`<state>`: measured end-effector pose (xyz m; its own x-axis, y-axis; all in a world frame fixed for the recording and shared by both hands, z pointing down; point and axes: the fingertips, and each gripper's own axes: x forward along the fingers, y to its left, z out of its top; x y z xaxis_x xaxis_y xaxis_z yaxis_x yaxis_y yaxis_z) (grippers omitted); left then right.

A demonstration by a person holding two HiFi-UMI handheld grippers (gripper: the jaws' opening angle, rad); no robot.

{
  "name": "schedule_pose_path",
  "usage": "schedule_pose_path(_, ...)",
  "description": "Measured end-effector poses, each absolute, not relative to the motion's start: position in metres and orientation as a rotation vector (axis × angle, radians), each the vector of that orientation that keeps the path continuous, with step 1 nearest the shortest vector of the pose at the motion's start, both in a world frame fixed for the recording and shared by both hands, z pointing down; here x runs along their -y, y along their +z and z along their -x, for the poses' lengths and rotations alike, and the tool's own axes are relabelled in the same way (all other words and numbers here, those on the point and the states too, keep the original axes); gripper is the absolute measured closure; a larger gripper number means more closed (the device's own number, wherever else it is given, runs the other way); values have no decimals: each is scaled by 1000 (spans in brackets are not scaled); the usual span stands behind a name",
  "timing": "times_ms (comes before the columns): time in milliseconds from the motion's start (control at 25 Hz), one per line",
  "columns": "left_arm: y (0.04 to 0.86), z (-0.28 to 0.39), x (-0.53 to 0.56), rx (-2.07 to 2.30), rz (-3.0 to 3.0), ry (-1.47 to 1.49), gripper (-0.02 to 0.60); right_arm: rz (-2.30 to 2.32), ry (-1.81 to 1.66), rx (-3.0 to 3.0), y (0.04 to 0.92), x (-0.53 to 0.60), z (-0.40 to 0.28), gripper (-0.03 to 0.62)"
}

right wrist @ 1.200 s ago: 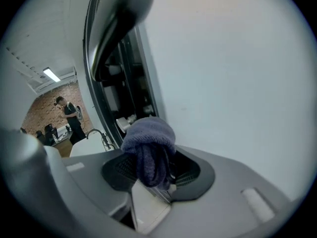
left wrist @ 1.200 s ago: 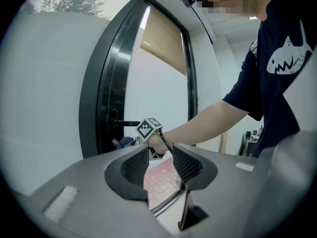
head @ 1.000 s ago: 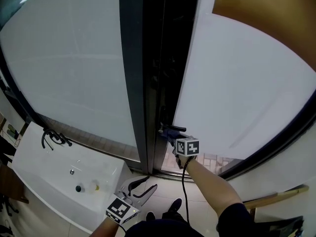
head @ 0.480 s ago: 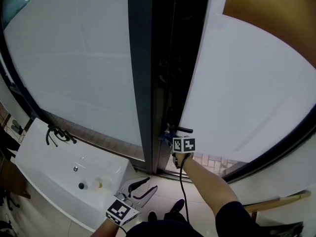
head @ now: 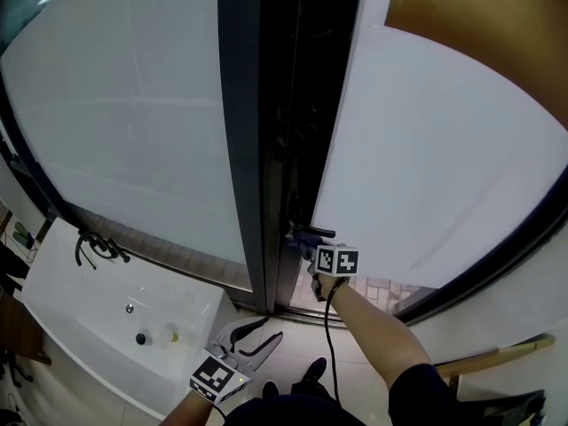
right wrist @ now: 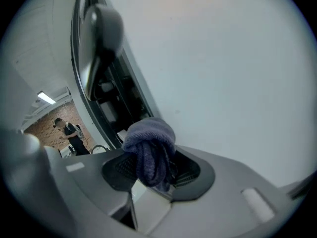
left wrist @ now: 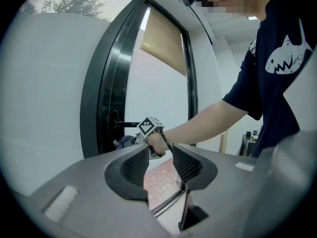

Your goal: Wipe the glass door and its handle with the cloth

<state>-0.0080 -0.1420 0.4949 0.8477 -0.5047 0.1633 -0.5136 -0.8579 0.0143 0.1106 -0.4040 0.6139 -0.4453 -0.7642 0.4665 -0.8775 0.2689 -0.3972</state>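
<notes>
The right gripper (head: 304, 238) is raised to the edge of the glass door (head: 435, 158), at the level of the black lever handle (head: 312, 231). Its 2 jaws are clamped on the cloth (right wrist: 149, 150), a dark blue knitted wad. The cloth sits bunched between the pads and bulges out past the jaw tips toward the door. In the right gripper view the handle (right wrist: 100, 31) hangs above and to the left of the wad. The frosted pane fills the area beyond the wad and to its right. Whether the cloth actually touches the glass or the dark frame (head: 244, 131) cannot be told. From the left gripper view, the blue wad (left wrist: 126, 141) shows just below the handle (left wrist: 124, 125), beside the frame.

The left gripper (head: 266, 332) is held low, near the person's body and well apart from the door. Its 2 jaws (left wrist: 161, 163) are spread with nothing between them. A white sink (head: 80, 313) lies to its left.
</notes>
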Motion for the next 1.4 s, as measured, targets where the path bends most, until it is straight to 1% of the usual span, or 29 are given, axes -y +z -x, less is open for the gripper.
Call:
schedule_pose_path(240,485,0,136,778,-2993,217,436,-1528,836,2395,594,378,-128,430)
schedule_pose_path(400,485,1,130,754,-3016,219,436,-1485,794,2437,586,335,-138,430)
schedule_pose_path(560,480,-1,123,719,-3033,206,436,-1463,686,2514,557,285,-150,430)
schedule_pose_path(800,483,-10,109,635,-3041,221,436,-1562,681,2598,519,208,-178,428)
schedule_pose_path(1000,490,-18,98,570,-3051,242,436,-1634,561,2586,509,150,-195,428)
schedule_pose_path(1240,498,-24,87,576,-3033,279,436,-1699,431,2564,497,87,-205,427)
schedule_pose_path(1400,501,-27,75,581,-3005,291,436,-1711,417,2589,486,58,-207,427)
